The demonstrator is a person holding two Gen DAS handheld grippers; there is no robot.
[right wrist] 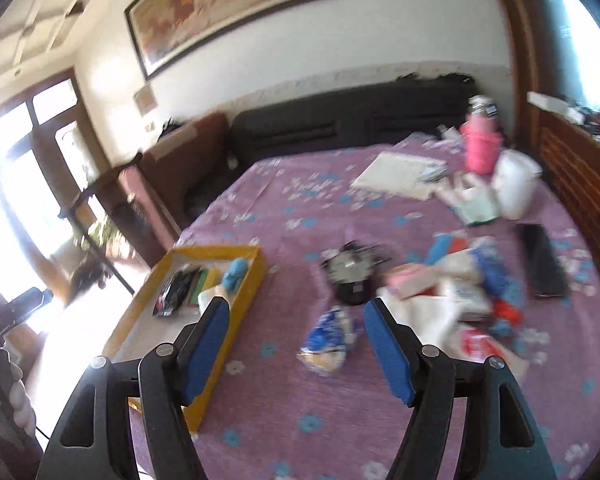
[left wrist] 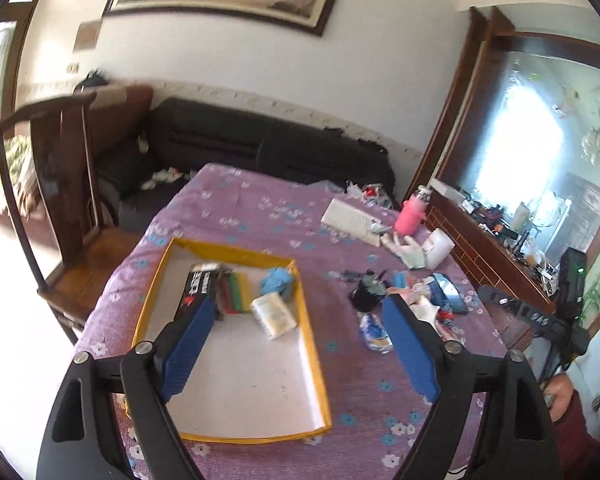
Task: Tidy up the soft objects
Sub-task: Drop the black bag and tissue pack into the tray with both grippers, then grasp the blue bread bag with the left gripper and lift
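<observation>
A shallow yellow-rimmed tray (left wrist: 316, 368) (right wrist: 236, 312) with a white floor lies on the purple flowered cloth. In it are a black packet (left wrist: 198, 286) (right wrist: 176, 290), a red-green-yellow pad (left wrist: 234, 292), a crumpled blue cloth (left wrist: 278, 280) (right wrist: 234, 272) and a white tissue pack (left wrist: 274, 314). My left gripper (left wrist: 300, 320) hangs open above the tray's right rim, nothing between its blue pads. My right gripper (right wrist: 296, 324) is open and empty over a blue-and-white crumpled packet (right wrist: 328, 340) (left wrist: 374, 334). A heap of soft bags and cloths (right wrist: 460, 292) (left wrist: 424, 296) lies to the right.
A black round tin (right wrist: 350, 276) (left wrist: 366, 294), a pink bottle (right wrist: 480, 148) (left wrist: 412, 216), a white jug (right wrist: 516, 184), a white book (right wrist: 400, 172) and a dark phone (right wrist: 542, 260) lie on the cloth. A wooden chair (left wrist: 72, 208) stands left, a dark sofa (left wrist: 268, 144) behind.
</observation>
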